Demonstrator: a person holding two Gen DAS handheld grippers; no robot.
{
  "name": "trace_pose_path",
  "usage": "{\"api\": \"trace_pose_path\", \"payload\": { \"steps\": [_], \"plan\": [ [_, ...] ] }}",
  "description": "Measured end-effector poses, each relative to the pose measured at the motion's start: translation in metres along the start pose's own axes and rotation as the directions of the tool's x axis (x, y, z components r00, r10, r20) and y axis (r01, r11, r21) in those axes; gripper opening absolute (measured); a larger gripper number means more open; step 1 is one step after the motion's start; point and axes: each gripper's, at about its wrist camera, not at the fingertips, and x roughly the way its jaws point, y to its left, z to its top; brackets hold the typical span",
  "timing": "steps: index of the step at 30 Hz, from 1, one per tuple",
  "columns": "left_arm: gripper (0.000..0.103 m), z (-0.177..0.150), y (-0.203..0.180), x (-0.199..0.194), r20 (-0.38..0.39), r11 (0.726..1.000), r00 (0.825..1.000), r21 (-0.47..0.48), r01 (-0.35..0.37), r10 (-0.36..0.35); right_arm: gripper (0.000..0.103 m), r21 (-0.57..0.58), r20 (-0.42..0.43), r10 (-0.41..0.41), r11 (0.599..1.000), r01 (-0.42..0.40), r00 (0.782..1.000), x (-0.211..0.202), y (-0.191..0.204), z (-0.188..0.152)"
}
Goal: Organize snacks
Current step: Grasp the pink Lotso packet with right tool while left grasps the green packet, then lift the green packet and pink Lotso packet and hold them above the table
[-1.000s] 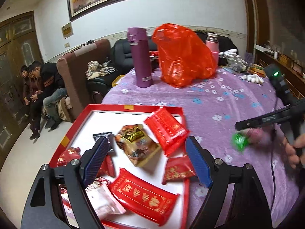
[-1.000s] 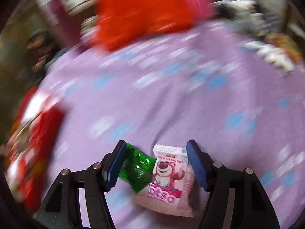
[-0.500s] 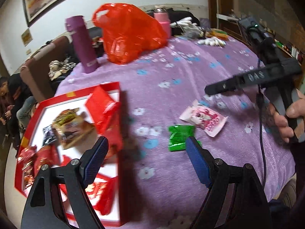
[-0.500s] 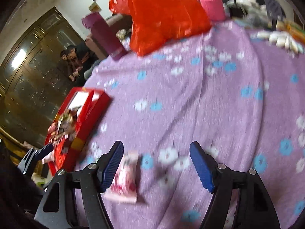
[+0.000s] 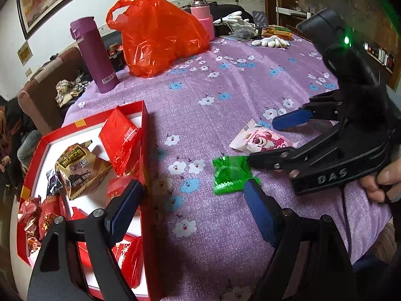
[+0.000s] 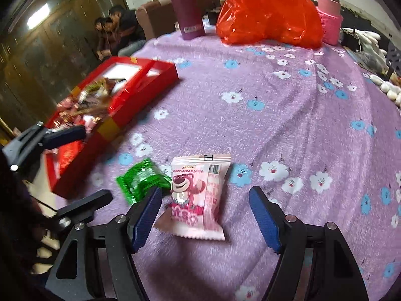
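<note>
on the purple flowered tabletop [image 5: 225, 80], just to the right of the red box [image 5: 144, 130], two loose snacks now lie side by side: a green packet [image 5: 230, 175] and a pink bear packet [image 6: 198, 195], edges touching or nearly so. a second ago the right gripper [image 6: 205, 213] had both of these between its jaws; now they sit free on the cloth and its jaws stand wide apart, holding nothing, with the pink bear packet lying between the blue pads and the green one just outside the left pad. the left gripper [image 5: 190, 213] has swung away from over the box, where it was hovering a second ago, and now points at the open cloth, jaws also spread wide and empty, the green packet just ahead of its right pad. the box itself already carries a heap of red and brown wrappers [image 5: 80, 168]. to my eye the two stray packets have been set down for a fresh hold, perhaps one per hand, and they are what is left to go in the box. the red plastic bag [image 5: 158, 32], purple flask [image 5: 92, 55] and pink flask [image 6: 328, 17] stand well back, out of the way.
</note>
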Motion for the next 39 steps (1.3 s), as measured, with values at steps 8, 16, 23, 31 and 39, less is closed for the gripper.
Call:
{"api": "trace_pose_path", "payload": {
  "steps": [8, 16, 23, 31, 39],
  "plan": [
    [0.083, 0.006, -0.004, 0.006, -0.024, 0.999, 0.999, -0.008, 0.044, -0.045, 0.041, -0.086, 0.050, -0.125, 0.988, 0.129, 0.991, 0.004, 0.005, 0.000],
    [0.083, 0.022, -0.018, 0.027, -0.094, 0.991, 0.987, -0.045, 0.127, -0.131, 0.041, 0.071, 0.083, -0.173, 0.983, 0.167, 0.981, -0.003, -0.049, 0.004],
    [0.083, 0.023, -0.012, 0.053, -0.156, 0.990, 0.983, -0.119, 0.073, -0.092, 0.041, 0.121, 0.092, -0.154, 0.982, 0.143, 0.984, -0.007, -0.064, 0.003],
    [0.079, 0.021, -0.014, 0.055, -0.124, 0.993, 0.990, -0.109, 0.048, -0.061, 0.042, 0.113, 0.092, -0.168, 0.981, 0.157, 0.982, -0.007, -0.060, 0.002],
    [0.040, 0.025, -0.022, 0.052, -0.096, 0.992, 0.990, -0.091, 0.091, -0.100, 0.044, 0.077, 0.095, -0.193, 0.979, 0.186, 0.977, -0.005, -0.054, 0.001]
  ]
}}
